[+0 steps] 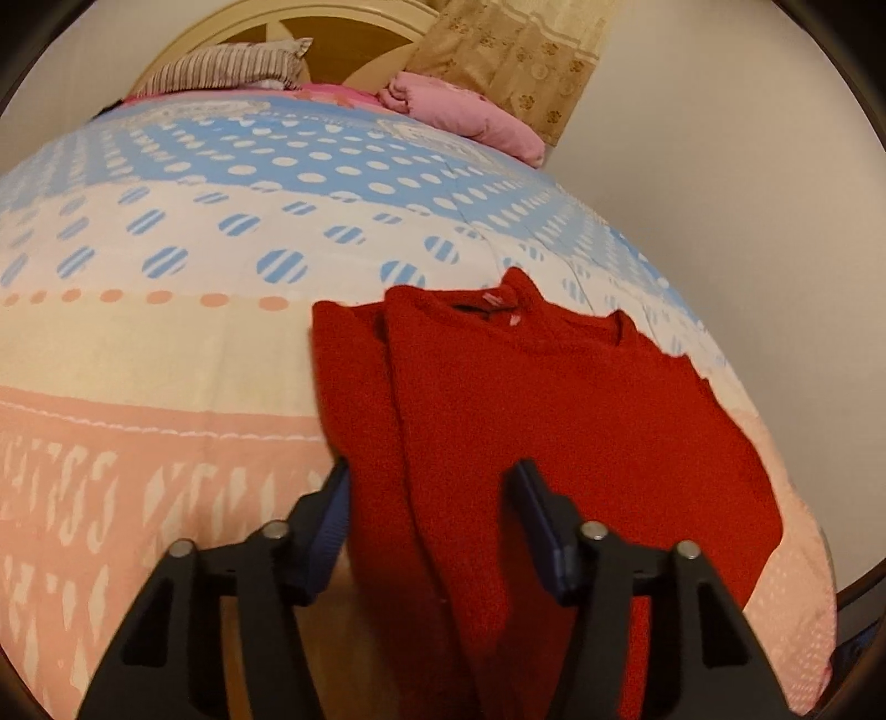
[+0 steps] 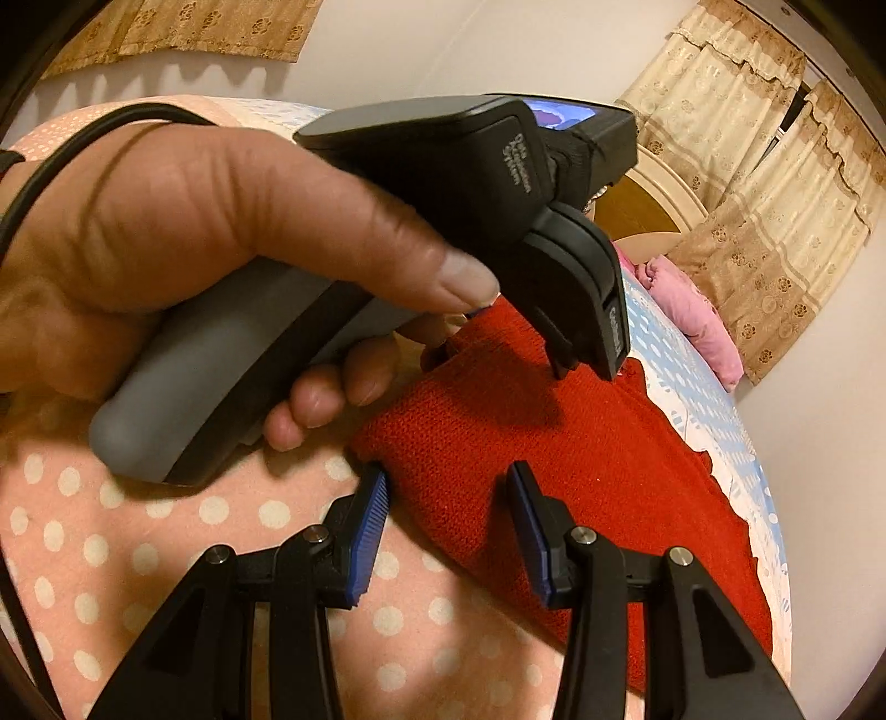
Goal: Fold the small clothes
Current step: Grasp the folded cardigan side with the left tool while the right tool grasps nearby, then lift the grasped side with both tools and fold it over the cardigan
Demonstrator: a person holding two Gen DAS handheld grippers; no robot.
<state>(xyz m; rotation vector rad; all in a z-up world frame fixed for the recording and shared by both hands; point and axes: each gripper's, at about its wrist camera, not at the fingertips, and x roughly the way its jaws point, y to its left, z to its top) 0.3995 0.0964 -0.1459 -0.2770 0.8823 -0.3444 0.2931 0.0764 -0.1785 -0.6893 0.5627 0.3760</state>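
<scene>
Red knitted sweater (image 1: 531, 421) lying on the bed (image 1: 166, 343), close to its right-hand edge, collar toward the headboard (image 1: 354, 33), one side already doubled over along a lengthwise crease. Hem end nearest both cameras.

Left hand-held gripper (image 1: 429, 493) released, jaws wide, straddling the folded side of the sweater near the hem; whether the pads touch the knit cannot be told. Right hand-held gripper (image 2: 447, 498) also released, jaws apart, the left pad at the sweater's near corner, the right pad over the red fabric. In the right wrist view, the person's left hand (image 2: 183, 232) gripping the handle of the other tool just above the cloth.

Judged step: taking hold of the hem to carry it up toward the collar. To do well: lower both tools until the pads bracket all layers at the hem, close on the two corners level with each other, lift only enough to clear the quilt, then carry straight along the sweater's length so the crease lands square. Thick knit likely to slip or bunch if pinched on one layer only.

Room: sweater's far side running just beside the bed's right edge, wall close beyond, so little margin there. Wide open quilt toward the left side of the bed. Striped pillow (image 1: 232, 69) and pink blanket (image 1: 459, 108) well apart, up at the head end.
</scene>
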